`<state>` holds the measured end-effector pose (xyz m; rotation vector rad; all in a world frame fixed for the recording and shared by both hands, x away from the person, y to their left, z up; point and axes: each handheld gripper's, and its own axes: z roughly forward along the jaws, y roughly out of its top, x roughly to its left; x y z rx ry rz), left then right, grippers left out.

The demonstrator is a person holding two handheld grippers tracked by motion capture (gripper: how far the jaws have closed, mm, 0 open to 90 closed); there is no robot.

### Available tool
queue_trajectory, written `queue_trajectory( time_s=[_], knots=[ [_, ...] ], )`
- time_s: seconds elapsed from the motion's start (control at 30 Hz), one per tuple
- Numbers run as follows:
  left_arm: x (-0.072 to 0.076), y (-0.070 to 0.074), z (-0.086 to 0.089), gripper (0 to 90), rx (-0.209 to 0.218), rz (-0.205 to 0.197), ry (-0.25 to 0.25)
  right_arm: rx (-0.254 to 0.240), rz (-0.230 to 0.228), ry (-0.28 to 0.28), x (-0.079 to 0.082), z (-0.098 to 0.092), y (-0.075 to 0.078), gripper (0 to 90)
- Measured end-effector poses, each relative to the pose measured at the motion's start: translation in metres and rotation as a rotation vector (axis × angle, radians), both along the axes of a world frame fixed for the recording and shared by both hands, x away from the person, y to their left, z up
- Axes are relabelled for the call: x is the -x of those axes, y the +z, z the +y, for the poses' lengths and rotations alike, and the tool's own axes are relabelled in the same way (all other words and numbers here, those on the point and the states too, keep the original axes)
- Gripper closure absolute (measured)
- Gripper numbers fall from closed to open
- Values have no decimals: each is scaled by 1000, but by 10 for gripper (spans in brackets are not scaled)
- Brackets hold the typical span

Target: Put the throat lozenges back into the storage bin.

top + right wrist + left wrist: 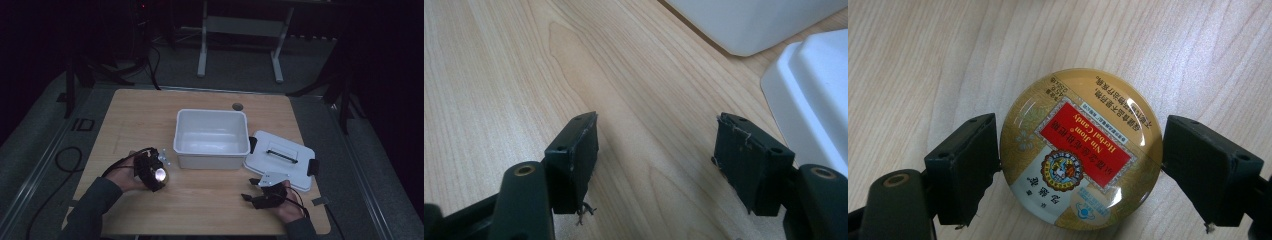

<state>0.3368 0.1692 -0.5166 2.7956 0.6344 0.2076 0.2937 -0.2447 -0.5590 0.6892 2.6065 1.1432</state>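
Left gripper [1080, 150] sat low over table [210, 205], jaws either side of round candy tin [1081, 148], touching its rim left & right, clamped on it. Tin lay flat on wood, red label up, just left-front of white bin [211, 137] in high view. Right gripper [656, 150] hovered near table's front-right, jaws wide apart w/ nothing btwn them, just in front of white lid [280, 157], which lay beside bin, to its right.
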Motion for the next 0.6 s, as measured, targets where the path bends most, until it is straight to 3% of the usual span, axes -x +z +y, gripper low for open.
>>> queue_trajectory(
  time_s=[0.33, 0.6],
  knots=[
    [-5, -4, 1, 160, -6, 19, 5, 0, 0, 0, 0, 0, 0, 334],
    [-5, -7, -4, 162, -42, 32, -11, 0, 0, 0, 0, 0, 0, 334]
  ],
)
